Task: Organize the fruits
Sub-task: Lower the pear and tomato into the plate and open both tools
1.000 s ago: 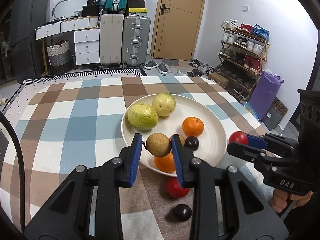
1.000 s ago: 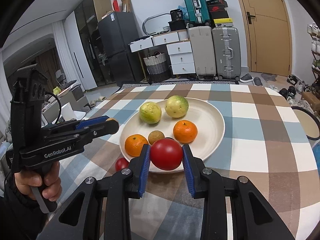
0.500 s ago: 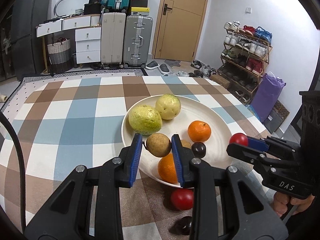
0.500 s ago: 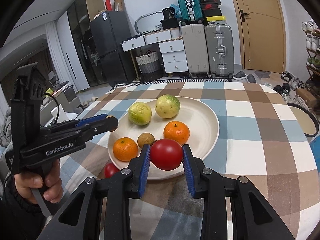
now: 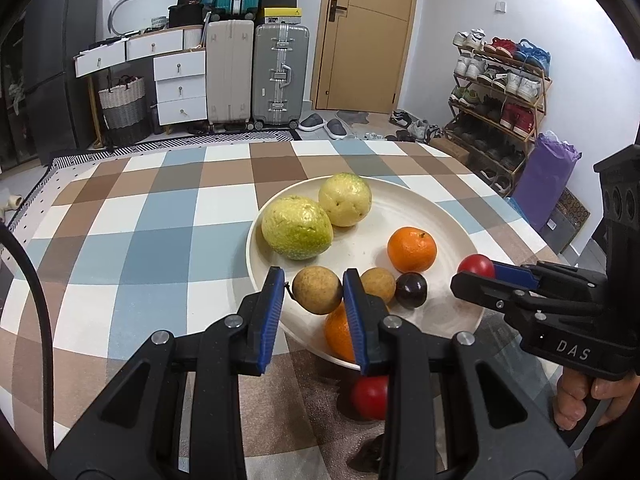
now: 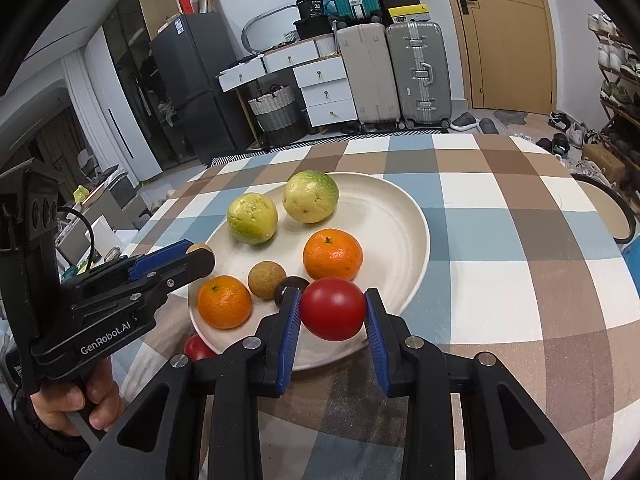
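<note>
The left tongs (image 5: pixel 314 294) are gripping a small brown fruit (image 5: pixel 317 290) between their blue pads, holding it over the near rim of the cream plate (image 5: pixel 424 208). The right tongs (image 6: pixel 332 310) are gripping a red tomato (image 6: pixel 333 309), hanging above the plate's near edge. Both fruits are off the surface, so the step in hand is probably setting them down among the others.

To do it well, each hand should be lowering until its fruit is resting on the plate before the pads are letting go; round fruit dropped from above may roll off the shallow rim. The brown fruit is best aimed at the bare patch just in front of the larger green guava (image 5: pixel 297 227), clear of the second brown fruit (image 5: pixel 378 285) and the dark plum (image 5: pixel 411 290). The tomato has open room on the right side of the plate, beside the upper orange (image 6: pixel 333 254). Releasing one hand at a time would be keeping the tongs from knocking each other.

The left wrist view is showing what the right is missing: a dark fruit (image 5: pixel 370 454), half hidden by the tongs, lying on the checked tabletop (image 5: pixel 160 216) nearer than a second red tomato (image 5: pixel 370 398), both waiting outside the plate. The right wrist view is showing only a sliver of that tomato, yet it is giving the near orange (image 6: pixel 225 301) whole, and the free plate area on the right more clearly
</note>
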Demonstrator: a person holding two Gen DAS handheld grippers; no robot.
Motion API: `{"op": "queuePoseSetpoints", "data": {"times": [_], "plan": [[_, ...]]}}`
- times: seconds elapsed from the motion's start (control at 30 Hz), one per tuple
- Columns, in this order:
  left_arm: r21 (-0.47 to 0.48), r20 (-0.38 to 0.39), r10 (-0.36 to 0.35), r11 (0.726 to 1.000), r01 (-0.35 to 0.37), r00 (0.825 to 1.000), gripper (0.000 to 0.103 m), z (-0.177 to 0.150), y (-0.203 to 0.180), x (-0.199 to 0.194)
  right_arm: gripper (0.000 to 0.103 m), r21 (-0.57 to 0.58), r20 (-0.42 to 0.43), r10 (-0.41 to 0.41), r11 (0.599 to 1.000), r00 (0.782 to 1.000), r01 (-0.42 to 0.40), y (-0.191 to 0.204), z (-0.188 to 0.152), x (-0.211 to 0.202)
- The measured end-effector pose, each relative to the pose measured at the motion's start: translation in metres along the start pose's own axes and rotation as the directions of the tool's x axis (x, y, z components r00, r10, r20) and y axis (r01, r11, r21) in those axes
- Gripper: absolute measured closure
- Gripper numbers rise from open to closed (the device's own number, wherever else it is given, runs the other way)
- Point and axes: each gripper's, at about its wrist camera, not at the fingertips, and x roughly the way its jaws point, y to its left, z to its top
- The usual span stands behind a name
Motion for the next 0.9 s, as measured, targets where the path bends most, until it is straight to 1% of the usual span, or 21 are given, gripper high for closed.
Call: {"op": "queuePoseSetpoints", "data": {"times": [0.07,0.23,0.5,0.57,0.63,0.7,0.73,0.77,0.8,0.83,0.87,0.9], "plan": [[0.002,-0.012,0.002,1.000,-0.002,1.000,0.076,0.000,0.000,0.001,0.071,-0.007,-0.003,-0.007,1.000,1.000,0.007,0.002,0.000,0.000],[-0.005,-0.008,0.024,1.000,-0.024,1.000,0.076,0.001,0.001,0.000,0.071,-0.037,-0.006,-0.007,0.999,1.000,0.007,0.006,0.000,0.001],[-0.021,0.024,0.030,0.999,-0.029,0.999,0.075,0.001,0.005,-0.006,0.069,-0.052,0.023,-0.009,0.999,1.000,0.011,0.008,-0.001,-0.002],[-0.022,0.031,0.032,0.999,-0.031,0.999,0.074,0.000,0.005,-0.007,0.068,-0.063,0.034,-0.019,0.998,0.999,0.021,0.011,-0.002,-0.004],[-0.028,0.044,0.032,0.999,-0.031,0.999,0.069,0.000,0.006,-0.010,0.064,-0.068,0.048,-0.020,0.997,0.999,0.024,0.011,-0.001,-0.005],[-0.037,0.052,0.031,0.999,-0.029,0.998,0.053,-0.001,0.008,-0.013,0.053,-0.065,0.067,-0.021,0.998,0.998,0.025,0.011,-0.002,-0.009],[-0.042,0.057,0.028,0.999,-0.026,0.998,0.050,-0.002,0.009,-0.015,0.051,-0.061,0.076,-0.022,0.998,0.997,0.027,0.010,-0.002,-0.011],[-0.047,0.062,0.028,0.999,-0.025,0.998,0.043,-0.003,0.010,-0.017,0.047,-0.057,0.080,-0.023,0.998,0.997,0.028,0.009,-0.002,-0.011],[-0.052,0.065,0.030,0.998,-0.027,0.997,0.033,-0.004,0.011,-0.018,0.037,-0.053,0.082,-0.023,0.998,0.996,0.028,0.008,-0.002,-0.012],[-0.056,0.066,0.035,0.998,-0.031,0.997,0.027,-0.005,0.012,-0.020,0.030,-0.050,0.085,-0.022,0.998,0.996,0.026,0.007,-0.002,-0.012],[-0.056,0.067,0.040,0.998,-0.036,0.997,0.019,-0.007,0.012,-0.021,0.019,-0.048,0.093,-0.022,0.999,0.995,0.026,0.007,-0.001,-0.012],[-0.056,0.073,0.045,0.998,-0.041,0.996,0.018,-0.008,0.013,-0.024,0.015,-0.053,0.100,-0.020,0.998,0.995,0.026,0.007,-0.001,-0.013]]}}
